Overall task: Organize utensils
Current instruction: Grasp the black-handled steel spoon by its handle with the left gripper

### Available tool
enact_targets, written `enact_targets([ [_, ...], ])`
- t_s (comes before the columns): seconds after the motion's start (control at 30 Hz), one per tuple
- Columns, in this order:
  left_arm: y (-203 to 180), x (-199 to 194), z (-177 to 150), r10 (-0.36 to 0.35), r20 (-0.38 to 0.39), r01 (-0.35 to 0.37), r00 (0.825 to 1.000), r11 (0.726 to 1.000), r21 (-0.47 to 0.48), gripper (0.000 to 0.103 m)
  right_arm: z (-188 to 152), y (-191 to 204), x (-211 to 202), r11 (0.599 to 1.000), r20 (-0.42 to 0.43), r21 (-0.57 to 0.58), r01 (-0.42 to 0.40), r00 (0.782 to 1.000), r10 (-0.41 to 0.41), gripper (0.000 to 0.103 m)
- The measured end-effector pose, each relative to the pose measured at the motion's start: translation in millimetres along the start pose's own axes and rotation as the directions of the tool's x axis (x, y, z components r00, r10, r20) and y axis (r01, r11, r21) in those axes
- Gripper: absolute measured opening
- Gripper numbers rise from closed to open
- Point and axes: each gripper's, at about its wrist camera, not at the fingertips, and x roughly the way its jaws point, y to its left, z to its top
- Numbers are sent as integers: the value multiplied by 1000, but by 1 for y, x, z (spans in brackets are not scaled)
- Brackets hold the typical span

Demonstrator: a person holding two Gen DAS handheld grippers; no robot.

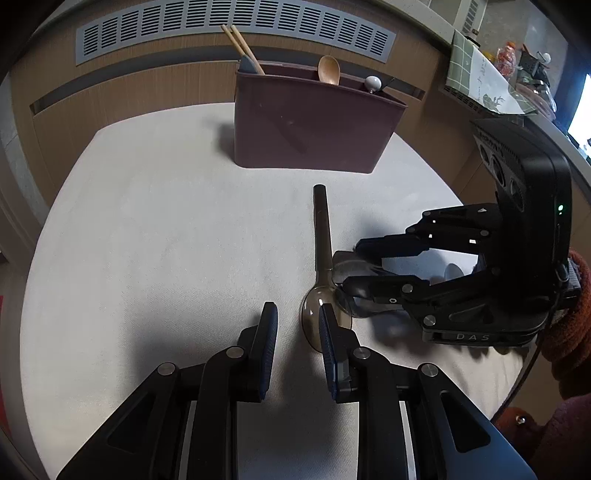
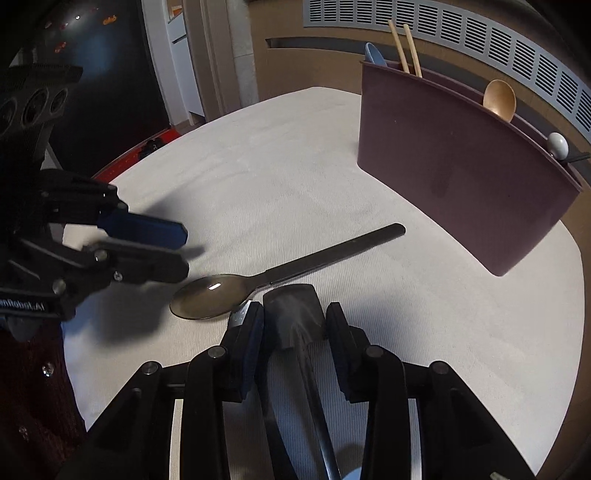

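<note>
A dark translucent spoon (image 1: 323,236) (image 2: 207,295) lies on the white table (image 1: 147,221), bowl toward me. My left gripper (image 1: 297,314) (image 2: 186,251) stands open with nothing between its fingers; its right finger hangs over the spoon's bowl. Beside the spoon's neck, my right gripper (image 2: 293,309) (image 1: 345,267) is shut on the flat head of a dark grey spatula (image 2: 291,321), whose handle runs back under the gripper. At the back stands a maroon utensil holder (image 1: 314,133) (image 2: 461,177) with chopsticks (image 1: 242,46), a wooden spoon (image 1: 328,70), a blue utensil (image 2: 375,55) and a white-knobbed piece (image 1: 373,83).
A wood-panelled wall with a grey vent grille (image 1: 236,26) rises behind the table. A cluttered counter (image 1: 498,81) lies at the far right. A reddish knitted sleeve (image 1: 569,332) is behind the right gripper. The table's rounded edge drops off on the left.
</note>
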Motion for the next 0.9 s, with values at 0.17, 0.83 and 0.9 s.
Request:
enact_targets([
  [0.17, -2, 0, -4, 5, -21, -5, 1000, 1000, 20, 24, -2, -5, -6, 998, 23, 45, 43, 999, -44, 28],
  [0.83, -36, 23, -3, -97, -95, 107, 991, 989, 100, 33, -77, -43, -76, 913, 142, 369, 174, 960, -241, 29],
  [0.9, -25, 23, 0, -138, -95, 140, 986, 990, 17, 33, -78, -45, -76, 911, 147, 376, 166, 961, -236, 29],
])
